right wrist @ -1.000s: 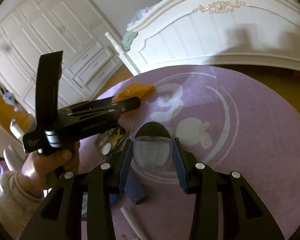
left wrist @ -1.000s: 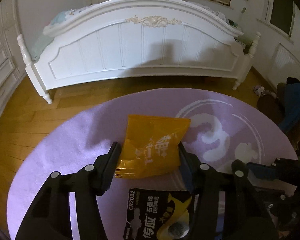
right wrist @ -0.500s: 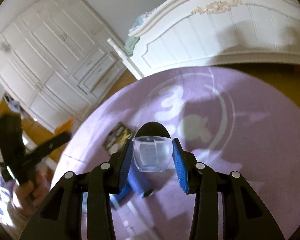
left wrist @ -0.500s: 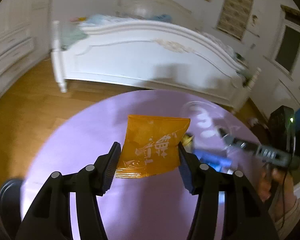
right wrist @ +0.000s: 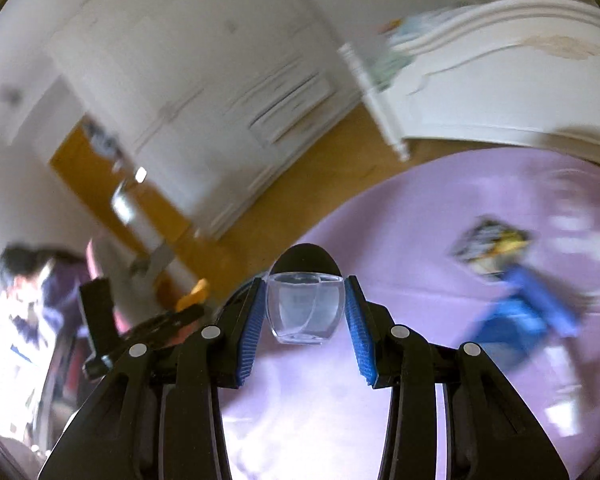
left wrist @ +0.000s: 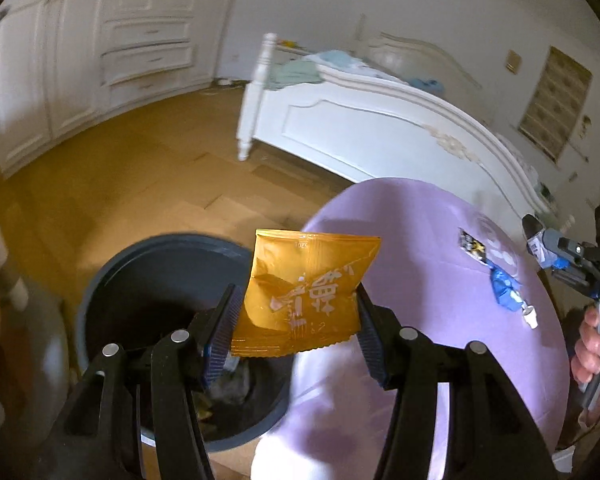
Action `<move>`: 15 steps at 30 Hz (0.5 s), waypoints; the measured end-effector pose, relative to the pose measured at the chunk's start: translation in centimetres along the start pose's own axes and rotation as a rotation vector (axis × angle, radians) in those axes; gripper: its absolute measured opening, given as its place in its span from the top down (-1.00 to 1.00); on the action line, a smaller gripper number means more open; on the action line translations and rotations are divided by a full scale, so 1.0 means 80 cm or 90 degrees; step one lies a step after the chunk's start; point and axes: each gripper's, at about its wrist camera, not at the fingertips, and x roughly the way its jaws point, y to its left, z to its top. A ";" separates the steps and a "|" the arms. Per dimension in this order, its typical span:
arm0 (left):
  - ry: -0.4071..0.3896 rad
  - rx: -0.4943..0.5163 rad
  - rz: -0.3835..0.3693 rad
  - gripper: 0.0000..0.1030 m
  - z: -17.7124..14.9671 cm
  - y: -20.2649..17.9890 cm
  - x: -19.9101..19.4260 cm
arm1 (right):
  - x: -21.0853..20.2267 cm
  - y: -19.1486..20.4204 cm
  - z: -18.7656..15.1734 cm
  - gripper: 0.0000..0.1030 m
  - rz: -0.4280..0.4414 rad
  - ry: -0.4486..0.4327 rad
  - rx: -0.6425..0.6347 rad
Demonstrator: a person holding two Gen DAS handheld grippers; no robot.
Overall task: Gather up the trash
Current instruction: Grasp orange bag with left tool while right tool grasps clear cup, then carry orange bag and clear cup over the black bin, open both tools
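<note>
Left wrist view only: dark grey trash bin (left wrist: 112,276) on the wood floor (left wrist: 140,184), at 7 o'clock from frame centre, some scraps visible inside; left gripper (left wrist: 296,332) clamped on the orange snack packet (left wrist: 304,292), both pads pressing its side edges, packet held flat and raised, its lower left corner over the bin's right rim, rest over the purple rug (left wrist: 440,280). Same view, at 3 o'clock: right gripper (left wrist: 540,240) seen from the side, a hand (left wrist: 592,344) wrapped round its grip at frame edge, gripper tip out over the rug. Battery card (left wrist: 474,246) and blue wrapper (left wrist: 504,292) lie on the rug near its tip, a small white bit just beside the wrapper; white bed (left wrist: 380,120) at 1 o'clock, white cupboards at 10 o'clock. Right wrist view only: right gripper (right wrist: 306,312) closed on a clear plastic cup (right wrist: 305,306), blue pads against both sides, cup held rim away from the camera, black round thing just behind it, cannot tell what. That view is blurred; left gripper (right wrist: 160,320) shows at 8 o'clock with the orange packet (right wrist: 194,292) at its tip, a person in dark clothing behind it. Bin not clear here. Battery card (right wrist: 492,240) and blue wrapper (right wrist: 528,320) smeared at 3 o'clock on the rug (right wrist: 400,240). Both grippers point downward, left one steeper
</note>
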 end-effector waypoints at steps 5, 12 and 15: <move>-0.003 -0.025 0.037 -0.06 -0.020 0.057 -0.013 | 0.076 0.078 0.000 0.21 0.022 0.068 -0.059; 0.001 -0.082 0.051 -0.06 -0.033 0.115 -0.014 | 0.192 0.157 -0.006 0.21 0.027 0.152 -0.112; 0.007 -0.096 0.051 -0.07 -0.035 0.129 -0.008 | 0.232 0.178 -0.009 0.21 0.018 0.177 -0.131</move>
